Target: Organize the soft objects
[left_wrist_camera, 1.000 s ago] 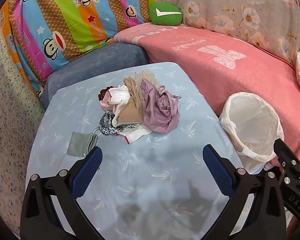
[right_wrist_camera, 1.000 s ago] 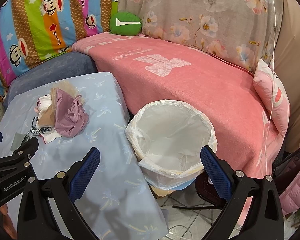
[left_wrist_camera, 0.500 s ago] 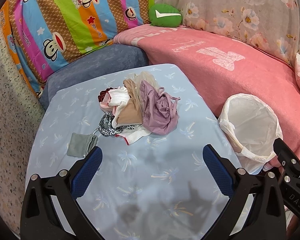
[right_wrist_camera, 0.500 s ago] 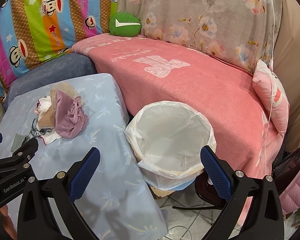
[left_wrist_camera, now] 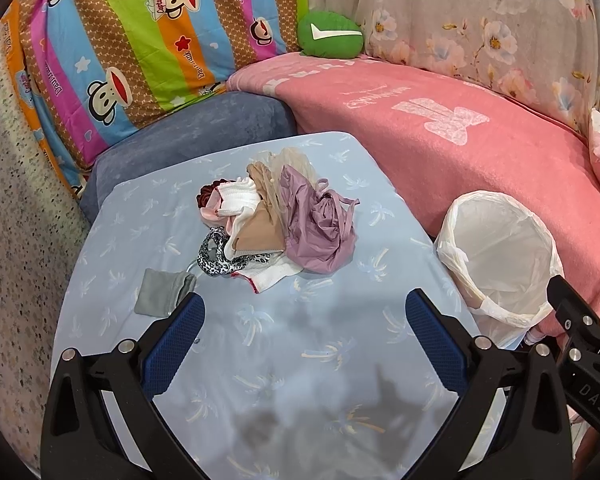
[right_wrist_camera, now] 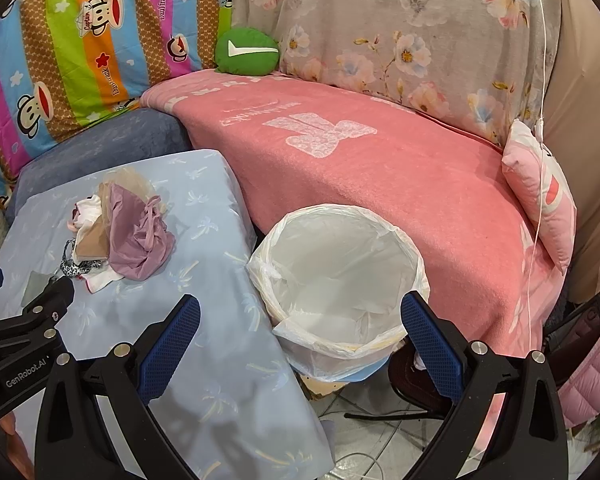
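Soft garments (left_wrist_camera: 276, 224) lie heaped near the middle of the pale blue palm-print tablecloth (left_wrist_camera: 300, 360), with a mauve strappy piece (left_wrist_camera: 320, 232) on the right side of the heap and a leopard-print band (left_wrist_camera: 216, 260) at its left edge; a folded grey cloth (left_wrist_camera: 162, 294) sits apart to the left. Left gripper (left_wrist_camera: 302, 336) hovers over the table short of the heap, jaws spread wide and holding nothing. Right gripper (right_wrist_camera: 300, 336) hangs above the white-lined bin (right_wrist_camera: 340, 276) beside the table, jaws likewise wide and empty
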Available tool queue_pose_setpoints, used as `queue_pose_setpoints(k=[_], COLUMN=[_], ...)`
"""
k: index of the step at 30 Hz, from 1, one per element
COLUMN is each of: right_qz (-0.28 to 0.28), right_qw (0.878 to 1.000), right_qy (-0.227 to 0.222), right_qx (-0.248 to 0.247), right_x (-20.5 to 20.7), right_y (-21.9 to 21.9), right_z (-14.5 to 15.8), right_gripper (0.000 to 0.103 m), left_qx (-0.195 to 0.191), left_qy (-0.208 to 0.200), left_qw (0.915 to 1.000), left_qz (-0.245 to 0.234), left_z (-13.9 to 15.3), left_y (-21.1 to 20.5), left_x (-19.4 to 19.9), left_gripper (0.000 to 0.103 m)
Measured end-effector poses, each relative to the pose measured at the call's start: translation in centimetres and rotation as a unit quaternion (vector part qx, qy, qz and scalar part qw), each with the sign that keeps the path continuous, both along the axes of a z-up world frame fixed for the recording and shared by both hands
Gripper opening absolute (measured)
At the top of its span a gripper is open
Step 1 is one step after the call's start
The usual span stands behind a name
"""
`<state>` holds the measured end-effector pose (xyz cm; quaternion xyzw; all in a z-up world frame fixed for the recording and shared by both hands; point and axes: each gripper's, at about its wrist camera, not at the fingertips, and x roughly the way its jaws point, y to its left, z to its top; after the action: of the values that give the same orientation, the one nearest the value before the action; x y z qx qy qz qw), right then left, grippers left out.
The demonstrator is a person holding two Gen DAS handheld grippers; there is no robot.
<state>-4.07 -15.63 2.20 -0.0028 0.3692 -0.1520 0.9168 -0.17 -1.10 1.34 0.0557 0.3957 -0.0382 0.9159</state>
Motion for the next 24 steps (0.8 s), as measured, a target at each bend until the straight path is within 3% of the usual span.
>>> queue_pose_setpoints(k=[24], right_qz=[-0.006], right_qw=[1.000], right_qy=[-0.004], right_qx=[-0.001], right_x=[-0.08], right_y=[-0.54], right_z=[0.27], right_gripper=[0.097], left_qx=[-0.001], left_qy=[-0.008], left_qw=[0.9999], left_qz=[-0.008], left_z=[0.10], left_y=[-0.26], left_x=[-0.16], left_gripper=[0.096])
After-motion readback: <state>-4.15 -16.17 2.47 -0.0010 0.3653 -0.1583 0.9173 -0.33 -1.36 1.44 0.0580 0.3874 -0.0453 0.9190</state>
